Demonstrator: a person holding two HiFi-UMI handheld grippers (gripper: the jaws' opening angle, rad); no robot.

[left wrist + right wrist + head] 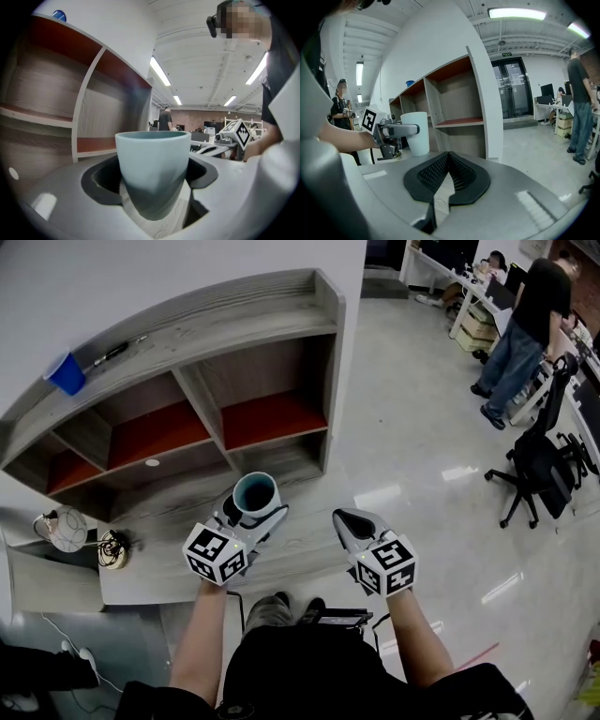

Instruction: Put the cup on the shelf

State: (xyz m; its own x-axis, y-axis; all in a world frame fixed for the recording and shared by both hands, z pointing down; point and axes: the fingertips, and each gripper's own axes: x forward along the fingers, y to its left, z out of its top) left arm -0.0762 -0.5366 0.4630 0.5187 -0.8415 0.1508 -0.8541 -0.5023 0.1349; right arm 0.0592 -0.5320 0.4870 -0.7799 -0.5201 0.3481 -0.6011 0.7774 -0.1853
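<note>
Your left gripper [251, 514] pinches the upright cup [152, 173] over the worktop's [150, 577] back edge, beside the shelf [234, 324]. Your right gripper [347, 519] is pressed together, empty.

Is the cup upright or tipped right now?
Upright: the cup has a level rim in the left gripper view; its mouth faces up in the head view.

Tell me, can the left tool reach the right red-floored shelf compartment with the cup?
Probably yes. The left tool holds the cup right before the shelf; that compartment is open-fronted and nothing stands between them.
</note>
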